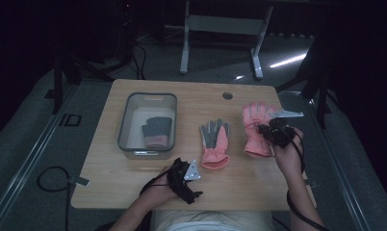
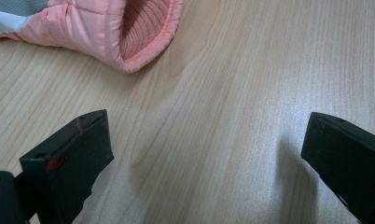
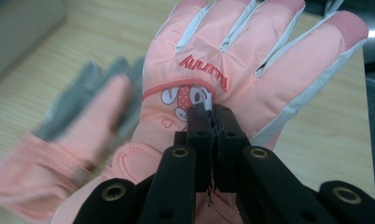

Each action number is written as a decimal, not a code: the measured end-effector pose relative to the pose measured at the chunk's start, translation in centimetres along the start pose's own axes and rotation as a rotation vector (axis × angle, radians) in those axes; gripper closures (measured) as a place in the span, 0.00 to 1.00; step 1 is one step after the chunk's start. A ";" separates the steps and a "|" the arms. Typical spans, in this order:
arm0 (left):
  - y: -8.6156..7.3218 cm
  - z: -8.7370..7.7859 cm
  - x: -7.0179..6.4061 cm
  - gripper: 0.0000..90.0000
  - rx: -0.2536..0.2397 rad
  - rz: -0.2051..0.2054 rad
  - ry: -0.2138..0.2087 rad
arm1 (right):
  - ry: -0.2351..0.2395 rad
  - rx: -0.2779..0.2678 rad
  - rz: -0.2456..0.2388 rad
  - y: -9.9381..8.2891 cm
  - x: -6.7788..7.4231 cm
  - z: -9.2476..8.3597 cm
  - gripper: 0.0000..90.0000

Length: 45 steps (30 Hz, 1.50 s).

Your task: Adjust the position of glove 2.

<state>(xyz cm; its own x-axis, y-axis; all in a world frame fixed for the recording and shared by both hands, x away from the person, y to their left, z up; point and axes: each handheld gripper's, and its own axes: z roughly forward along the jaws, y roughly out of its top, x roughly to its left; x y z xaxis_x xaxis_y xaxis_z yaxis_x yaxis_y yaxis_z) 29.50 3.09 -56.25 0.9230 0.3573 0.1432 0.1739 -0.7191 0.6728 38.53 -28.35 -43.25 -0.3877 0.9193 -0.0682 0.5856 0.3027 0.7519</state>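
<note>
Dark room all around, with a light wooden table lit up in the middle of the high view and some metal frame legs at the top of the frame. Looks like a glove-sorting job: the grey bin in the left-center already has one dark grey glove lying in it, so I'd say that part is done. Two pink gloves are not yet in. One pink glove with grey fingers lies flat on the wood at center, cuff toward the bottom of the frame. The other pink glove, the one with the little cartoon print, is right of center and pinched in the right gripper, whose jaws are squeezed together on the fabric at the back of the hand; it looks lifted at least partly off the table. The left gripper sits low in the bottom-center of the high view, jaws wide apart with nothing between them, just bare wood, and the center glove's cuff just ahead at upper left of its own view. So roughly a third done by my guess, two gloves to go.
</note>
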 end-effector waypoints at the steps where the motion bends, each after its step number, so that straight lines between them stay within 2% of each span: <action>1: 0.0 0.0 0.0 0.02 -0.007 -0.005 0.000 | 0.014 -0.022 0.000 1.2 1.5 -0.7 0.97; 6: 0.0 0.0 0.0 0.02 -0.011 -0.007 0.002 | 0.022 -0.048 -0.022 3.0 4.4 -1.1 0.97; 9: 0.0 -0.1 -0.1 0.02 -0.012 -0.009 0.005 | 0.046 -0.062 -0.024 3.9 6.0 -1.1 0.97; 15: 0.1 -0.3 -0.1 0.02 -0.010 0.008 0.010 | 0.074 -0.054 -0.055 4.7 8.7 -0.1 0.97; 17: 0.1 -0.3 -0.2 0.02 -0.014 0.007 0.011 | 0.081 -0.051 -0.051 4.8 9.0 0.1 0.97; 18: 0.1 -0.3 -0.3 0.02 -0.020 0.004 0.011 | 0.096 -0.041 -0.053 4.7 9.7 0.7 0.97; 31: 0.0 -0.5 -0.1 0.02 -0.030 0.003 0.013 | 0.105 0.090 -0.059 2.7 11.7 5.1 0.97; 37: 0.1 -0.4 -0.2 0.02 -0.025 0.008 0.009 | 0.066 0.122 -0.061 1.7 11.7 6.4 0.97; 45: 0.1 -0.4 -0.2 0.02 -0.023 0.008 0.010 | 0.022 0.130 -0.074 1.4 11.9 6.6 0.97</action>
<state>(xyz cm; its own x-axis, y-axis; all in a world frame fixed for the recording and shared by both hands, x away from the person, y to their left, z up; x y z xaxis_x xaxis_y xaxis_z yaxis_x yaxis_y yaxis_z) 29.21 3.17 -55.98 0.9209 0.3574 0.1555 0.1587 -0.7082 0.6879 39.49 -15.34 -47.33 -0.4481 0.8878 -0.1047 0.6418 0.4010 0.6537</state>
